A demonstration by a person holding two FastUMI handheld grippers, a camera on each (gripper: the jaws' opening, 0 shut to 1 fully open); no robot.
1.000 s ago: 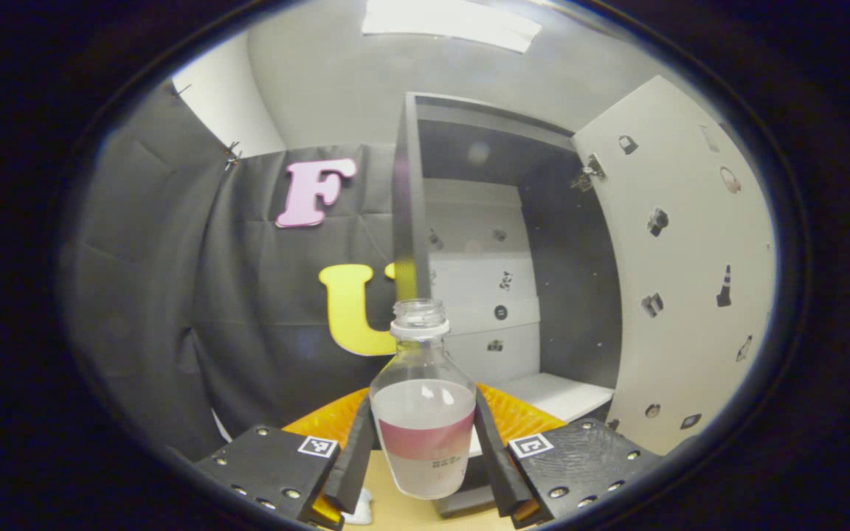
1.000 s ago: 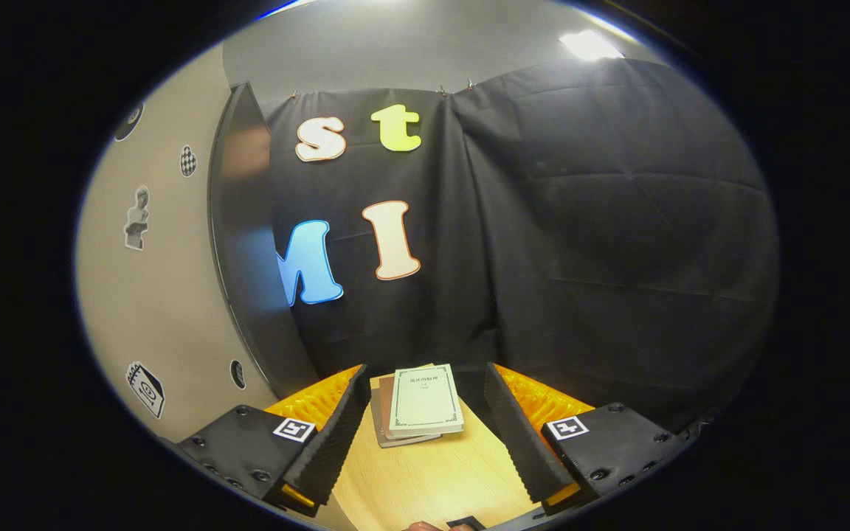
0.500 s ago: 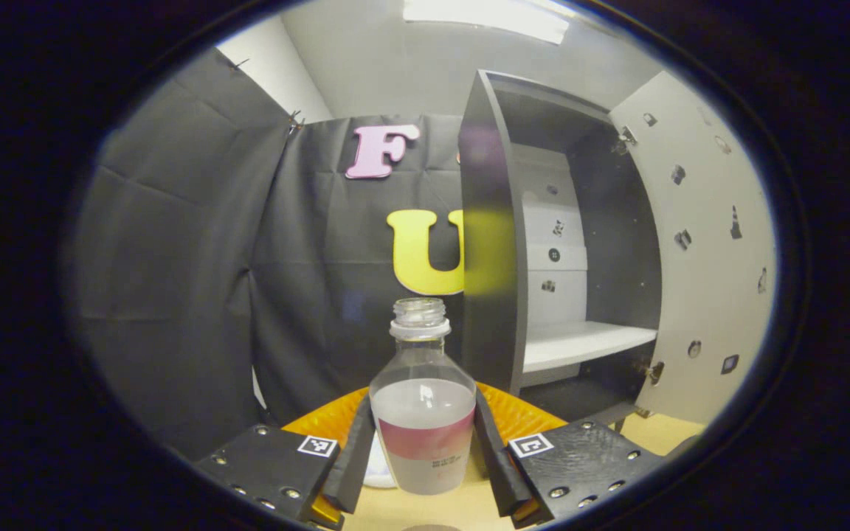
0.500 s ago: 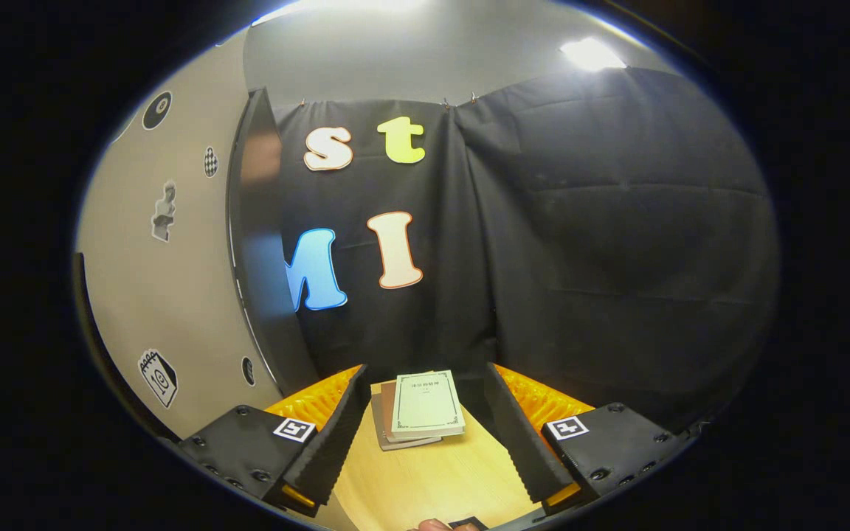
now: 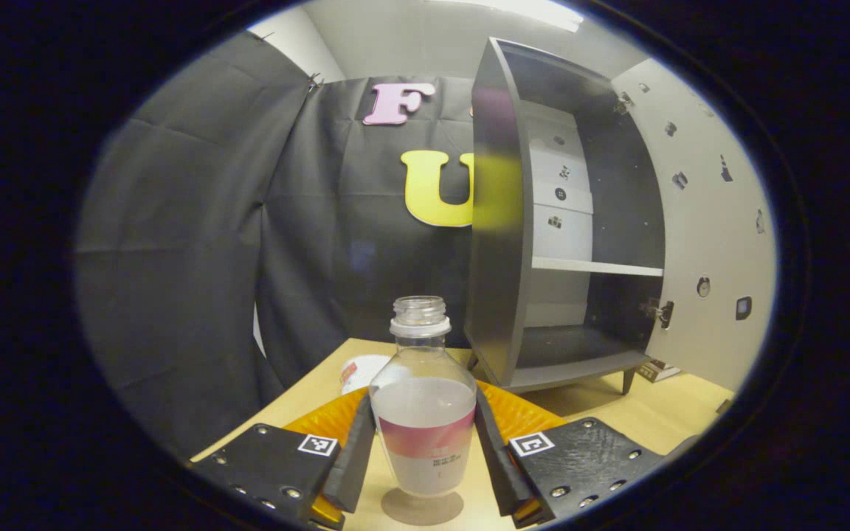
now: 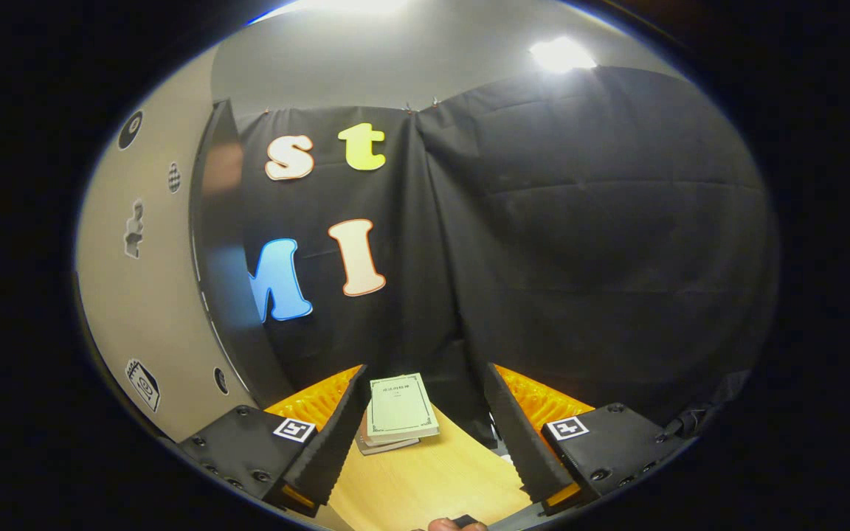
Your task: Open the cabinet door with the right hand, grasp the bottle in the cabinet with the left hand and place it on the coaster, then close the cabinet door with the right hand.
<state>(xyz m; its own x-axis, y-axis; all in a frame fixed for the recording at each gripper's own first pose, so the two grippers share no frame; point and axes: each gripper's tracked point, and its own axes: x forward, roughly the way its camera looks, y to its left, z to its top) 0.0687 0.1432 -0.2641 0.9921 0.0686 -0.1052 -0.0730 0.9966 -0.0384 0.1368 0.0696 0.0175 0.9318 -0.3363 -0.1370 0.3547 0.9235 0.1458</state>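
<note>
Bottle [image 5: 423,413]: upright and uncapped in my left tool's view, clear with a pale liquid and a pink band round its body. Its base sits just above a round dark patch on the desk; whether that patch is the coaster or a shadow, and whether the base touches down, I cannot tell.

Left tool [image 5: 423,457]: clenched on the bottle, one finger pressed to each side of its lower body.

White round item [image 5: 363,369]: on the desk at 11 o'clock from the bottle, partly hidden behind it; I cannot identify it.

Cabinet [image 5: 495,243]: at 1 o'clock from the bottle, standing on short legs on the desk. One white shelf crosses the interior at mid height; the compartment below it is dark.

Cabinet door [image 5: 713,221]: swung open at 2 o'clock, pale, with small stickers on its inner face and a hinge near its lower edge.

Right tool [image 6: 425,435]: released, fingers spread wide with nothing between them, over the desk.

Books [image 6: 398,410]: a small stack lying flat on the desk at 12 o'clock in my right tool's view, just beyond the fingertips.

Desk [image 6: 425,487]: light wood.

Door, right tool's view: pale sticker-marked face at 9 o'clock, its dark edge beside it.
</note>
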